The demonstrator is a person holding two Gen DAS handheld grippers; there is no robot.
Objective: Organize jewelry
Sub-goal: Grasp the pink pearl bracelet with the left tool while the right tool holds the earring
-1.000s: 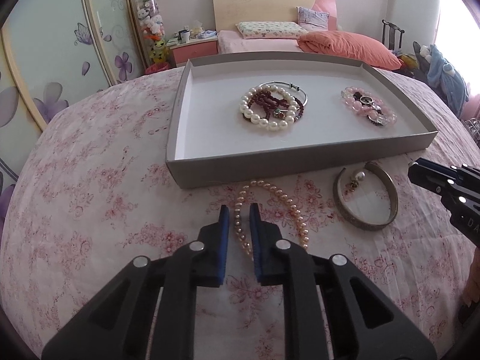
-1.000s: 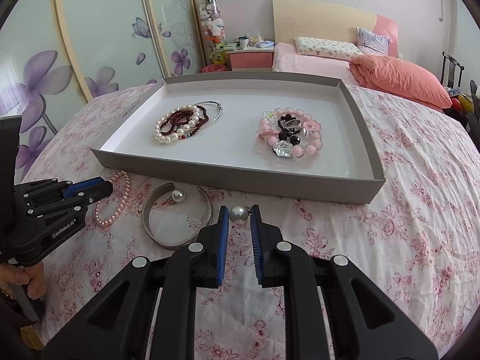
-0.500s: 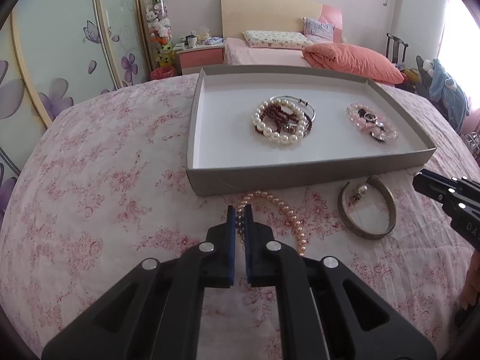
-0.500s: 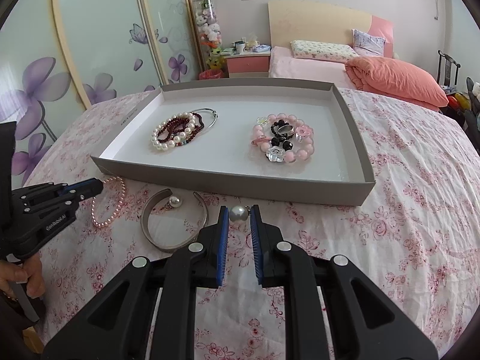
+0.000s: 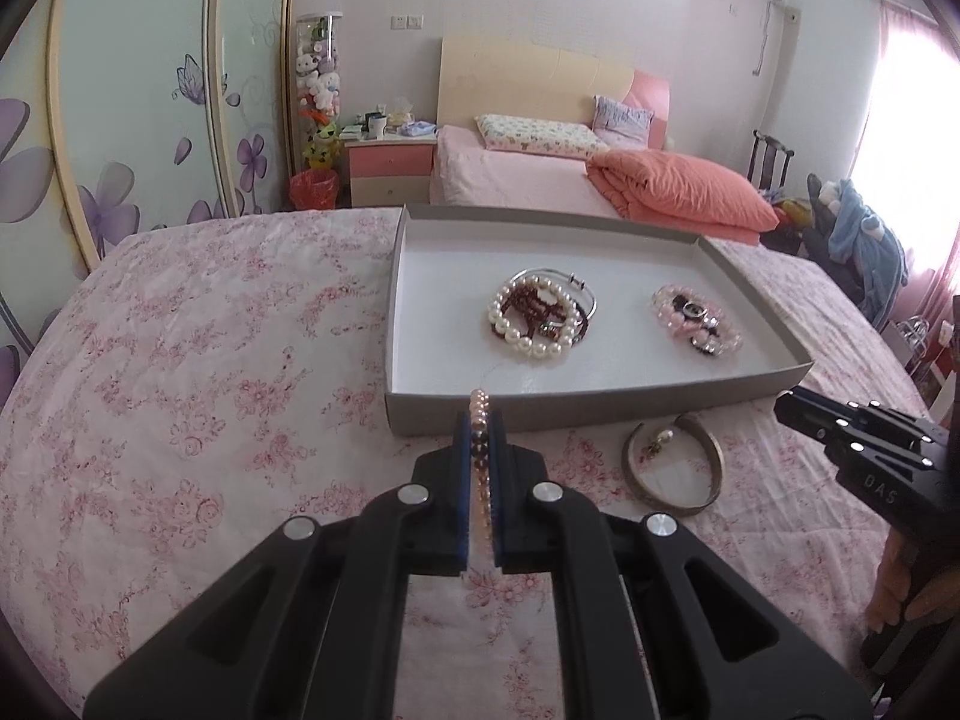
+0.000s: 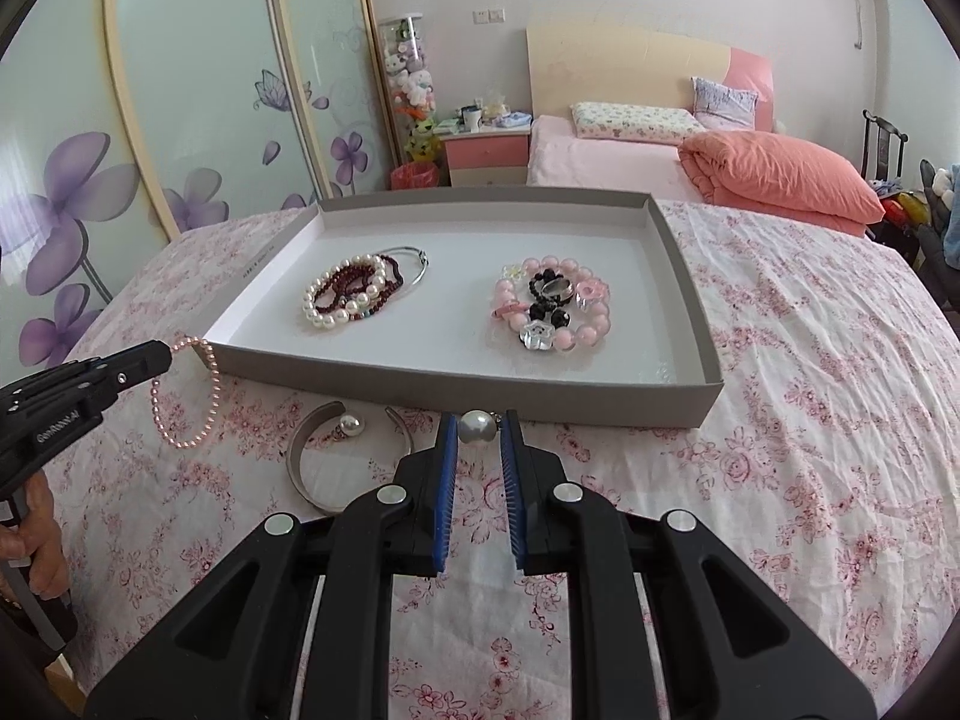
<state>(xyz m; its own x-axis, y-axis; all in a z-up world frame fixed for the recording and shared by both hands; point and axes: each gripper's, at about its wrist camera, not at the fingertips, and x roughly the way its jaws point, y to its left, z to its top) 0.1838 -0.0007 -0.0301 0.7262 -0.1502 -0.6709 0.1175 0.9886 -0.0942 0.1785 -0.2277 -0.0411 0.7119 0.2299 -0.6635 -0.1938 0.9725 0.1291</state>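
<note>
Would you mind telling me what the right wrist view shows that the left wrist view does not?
Only the right wrist view shows the pearl earring gripped in the right claw, and the pink pearl bracelet as a hanging loop, clear of the bedspread. Only the left wrist view shows that bracelet edge-on, pinched between the left claw's pads, and the blue plush toy by the window. Both show the grey tray with its two jewelry piles, and the silver cuff bangle on the floral bedspread in front of it.
</note>
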